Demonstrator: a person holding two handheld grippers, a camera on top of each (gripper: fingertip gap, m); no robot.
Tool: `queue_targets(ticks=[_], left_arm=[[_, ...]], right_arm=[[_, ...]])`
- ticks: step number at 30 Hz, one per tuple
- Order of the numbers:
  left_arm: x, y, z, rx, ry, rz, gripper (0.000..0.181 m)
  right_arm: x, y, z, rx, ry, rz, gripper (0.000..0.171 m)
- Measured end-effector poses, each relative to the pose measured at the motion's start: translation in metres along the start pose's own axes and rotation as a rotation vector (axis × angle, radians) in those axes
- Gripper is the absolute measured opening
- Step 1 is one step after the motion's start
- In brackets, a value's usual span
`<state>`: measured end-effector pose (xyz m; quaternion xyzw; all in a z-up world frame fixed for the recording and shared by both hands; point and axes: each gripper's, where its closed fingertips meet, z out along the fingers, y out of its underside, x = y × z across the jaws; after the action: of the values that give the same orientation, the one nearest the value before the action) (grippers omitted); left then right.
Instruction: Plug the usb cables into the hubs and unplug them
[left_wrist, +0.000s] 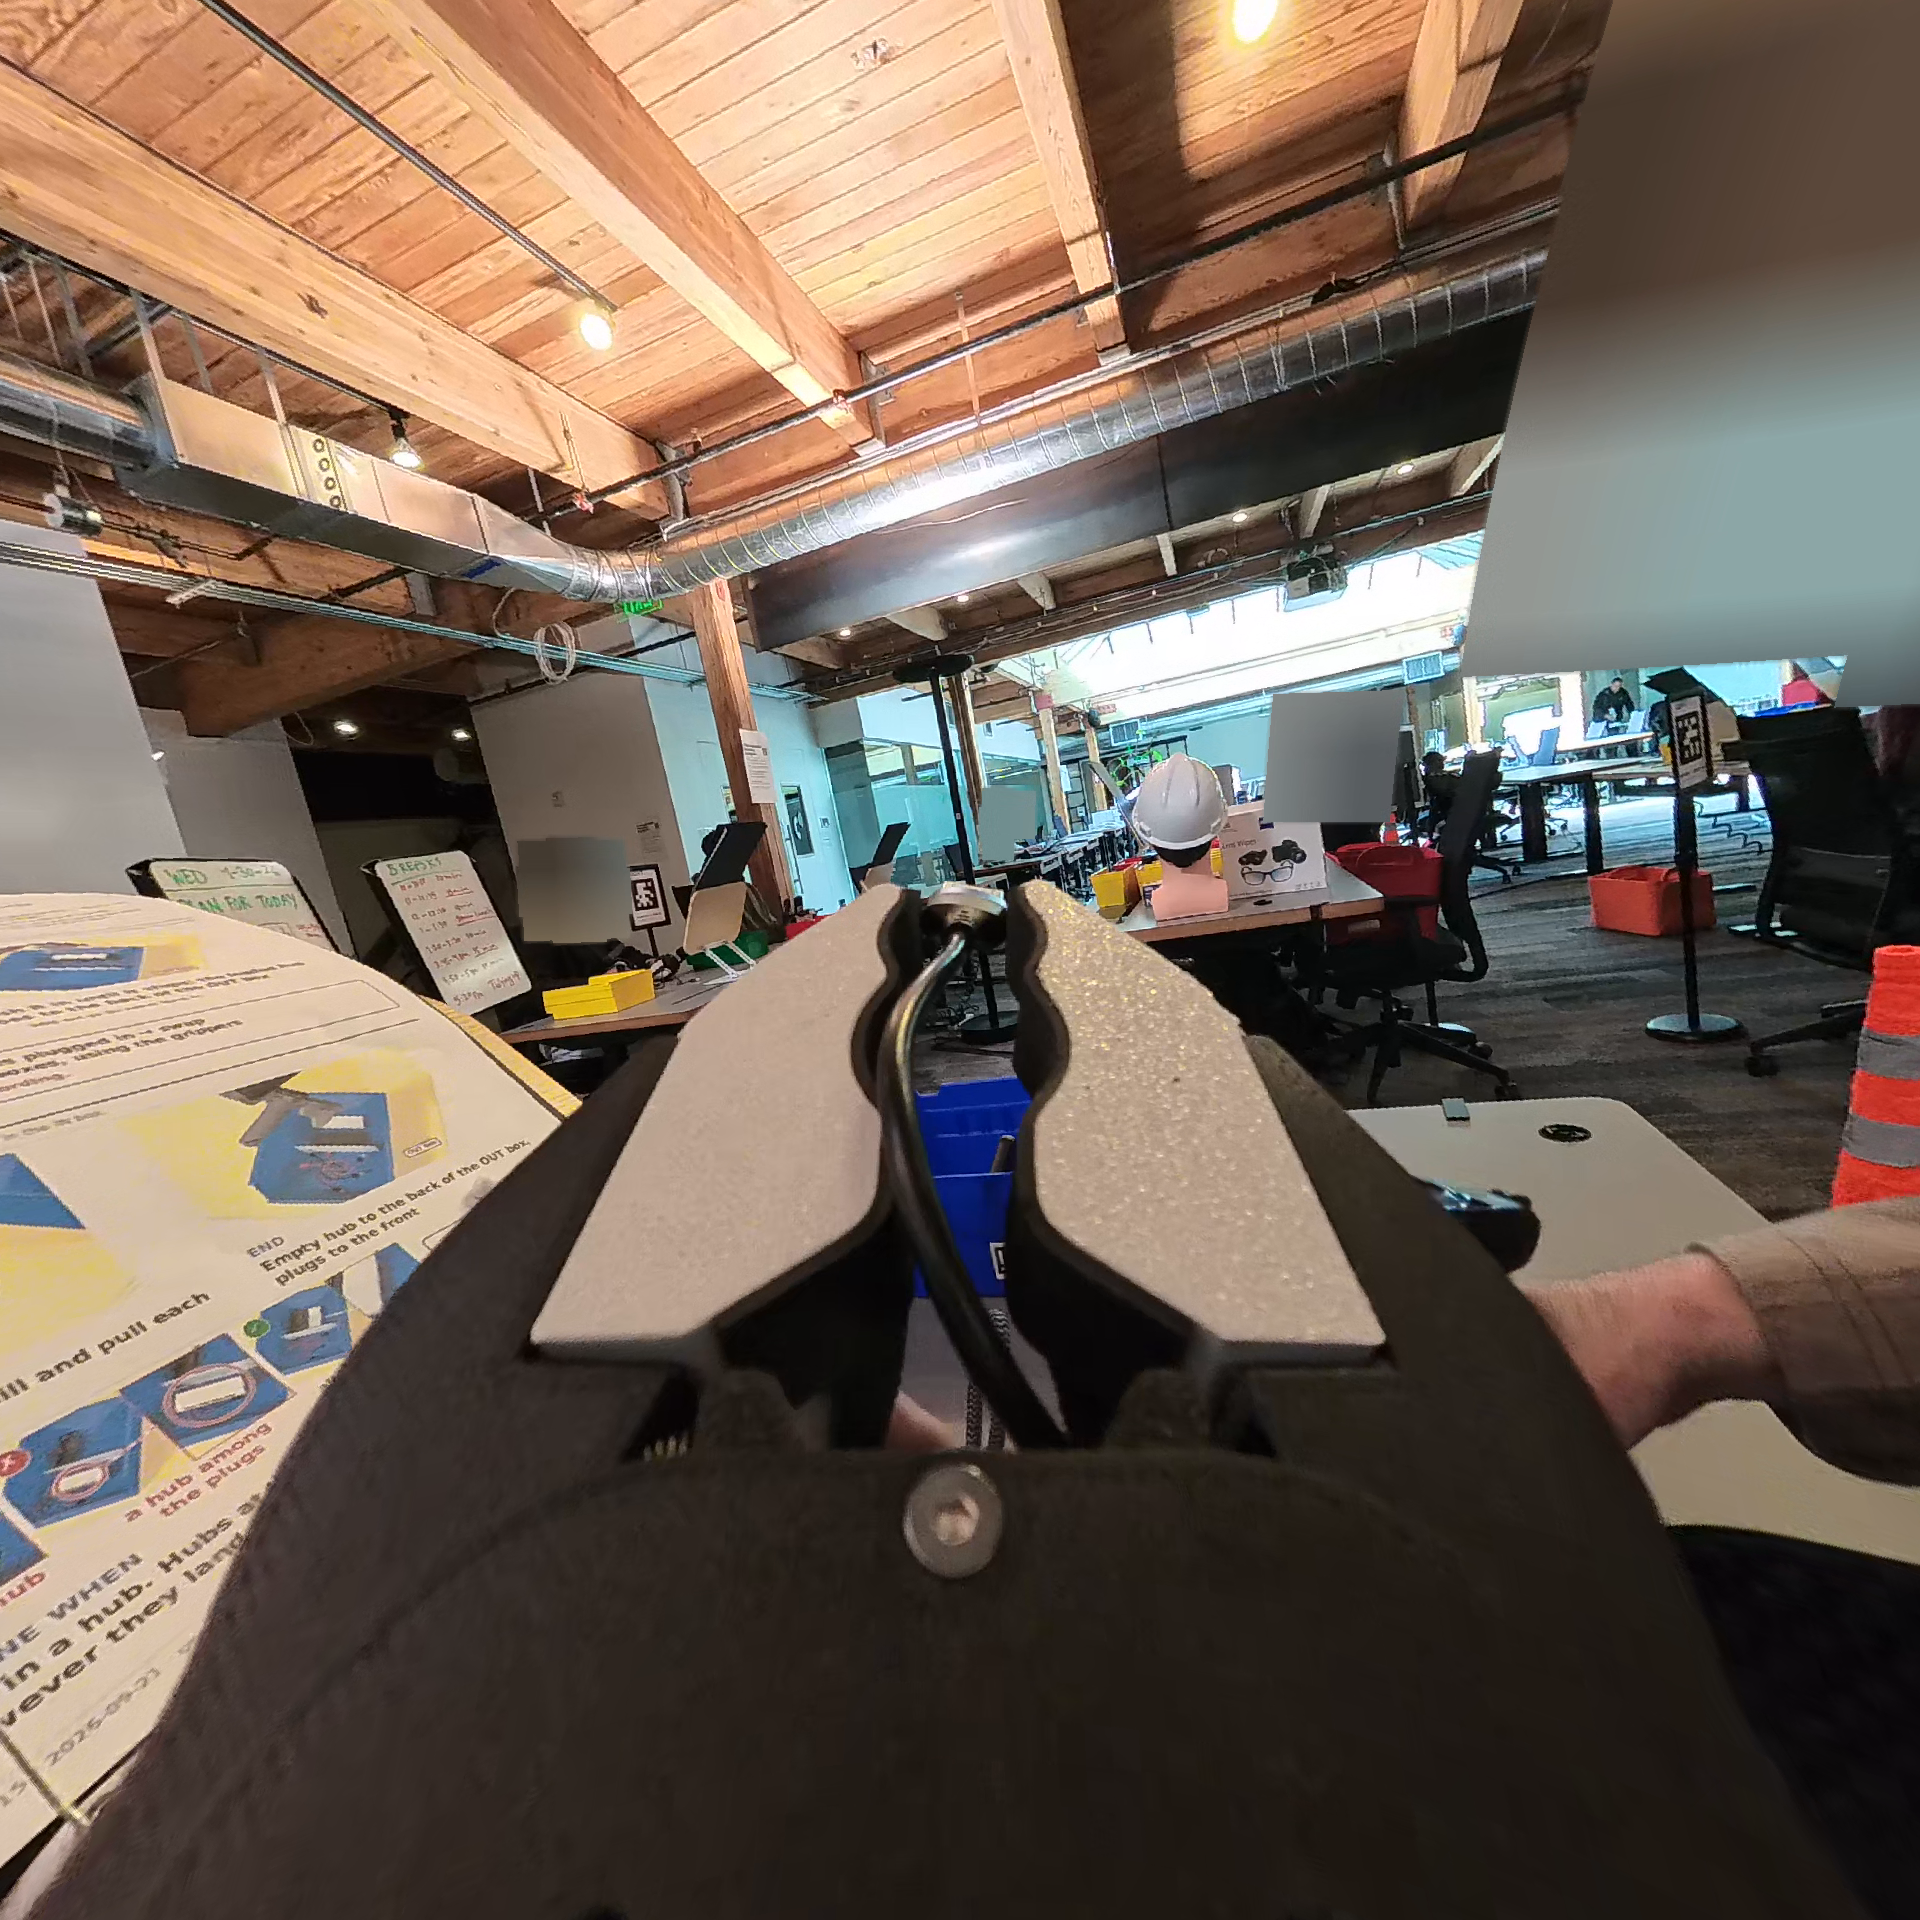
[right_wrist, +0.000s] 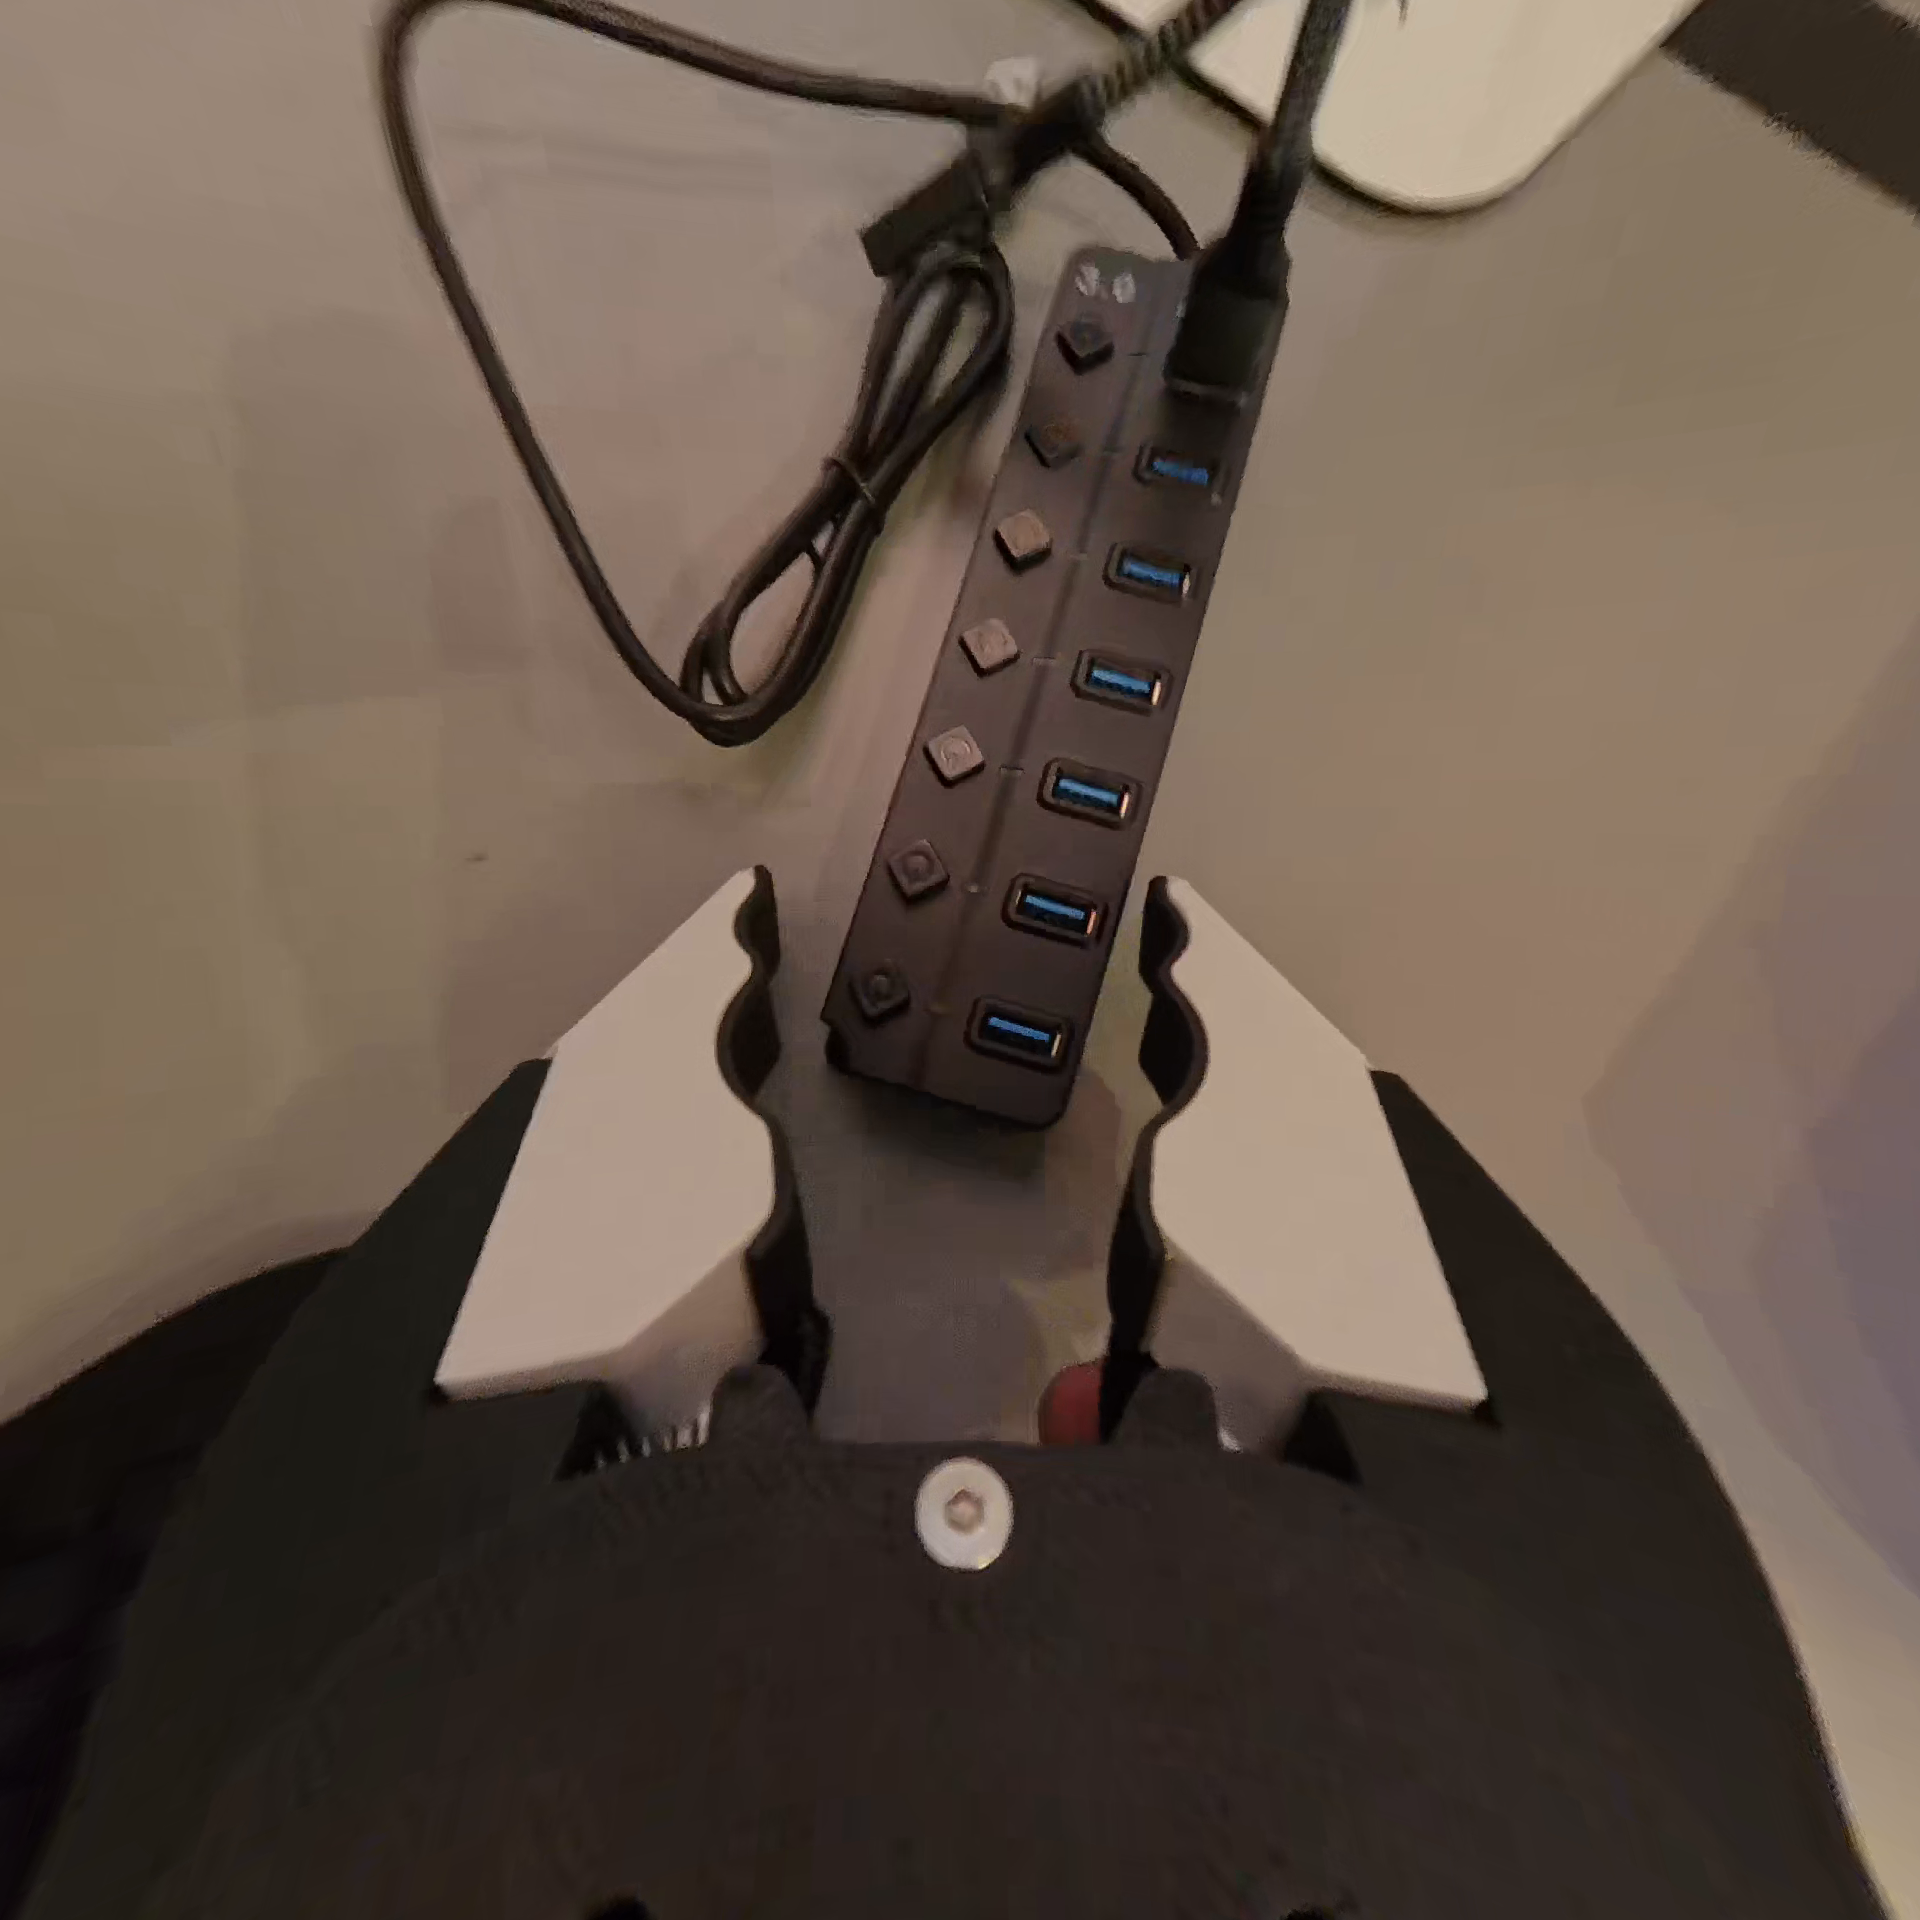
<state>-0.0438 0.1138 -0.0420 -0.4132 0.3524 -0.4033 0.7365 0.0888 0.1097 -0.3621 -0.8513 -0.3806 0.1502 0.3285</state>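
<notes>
The left gripper (left_wrist: 961, 914) is raised toward the room, fingers (left_wrist: 769, 1091) pinching a thin black cable (left_wrist: 906, 1049) near its plug end; the plug tip (left_wrist: 966, 902) is mostly hidden between the tips, so I can't tell what type it is. The cable runs back btwn the fingers and disappears under the gripper body. Left of it stands a printed instruction sheet (left_wrist: 208, 1195) w/ blue-and-yellow photos and text, cut off at the frame edge. Further back are two handwritten whiteboards (left_wrist: 447, 925), a square marker sign on a stand (left_wrist: 1689, 740), a white hard hat (left_wrist: 1178, 802) on a mannequin head, and a blue bin (left_wrist: 966, 1132) partly hidden behind the fingers. The right gripper (right_wrist: 961, 904) points down at the pale surface (right_wrist: 1558, 727), fingers (right_wrist: 665, 1091) spread either side of the near end of a black USB hub (right_wrist: 1049, 707), not touching it as far as I can see. The hub has six empty blue ports, a row of buttons, and a braided cable (right_wrist: 1262, 197) plugged in at the far end. Its logo marks are too blurred to read. A bundled black cord (right_wrist: 821, 540) lies just beside the hub, its upper part cut off.
</notes>
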Motion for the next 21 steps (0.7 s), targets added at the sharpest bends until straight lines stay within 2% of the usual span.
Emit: queue_targets(ticks=[2, 4, 7, 12, 14, 21], left_arm=[[-0.001, -0.001, -0.001, 0.001, -0.004, 0.003, 0.015], [-0.003, -0.002, -0.002, 0.004, -0.008, 0.0, 0.016], [-0.006, -0.001, -0.004, 0.002, -0.015, 0.002, 0.015], [-0.009, -0.001, -0.006, 0.002, -0.023, 0.003, 0.015], [-0.009, 0.0, -0.006, 0.0, -0.024, 0.0, 0.015], [-0.008, 0.002, -0.004, -0.007, -0.02, 0.0, 0.015]], right_arm=[[-0.002, -0.012, -0.009, 0.007, -0.053, -0.057, 0.069], [0.005, -0.027, -0.013, 0.009, -0.074, -0.077, 0.077], [0.01, -0.037, -0.01, -0.045, -0.085, -0.12, 0.074], [0.003, -0.009, 0.012, -0.255, -0.062, -0.177, 0.071], [0.006, -0.007, 0.015, -0.259, -0.051, -0.19, 0.061], [0.005, 0.0, 0.008, -0.309, -0.184, -0.417, 0.058]])
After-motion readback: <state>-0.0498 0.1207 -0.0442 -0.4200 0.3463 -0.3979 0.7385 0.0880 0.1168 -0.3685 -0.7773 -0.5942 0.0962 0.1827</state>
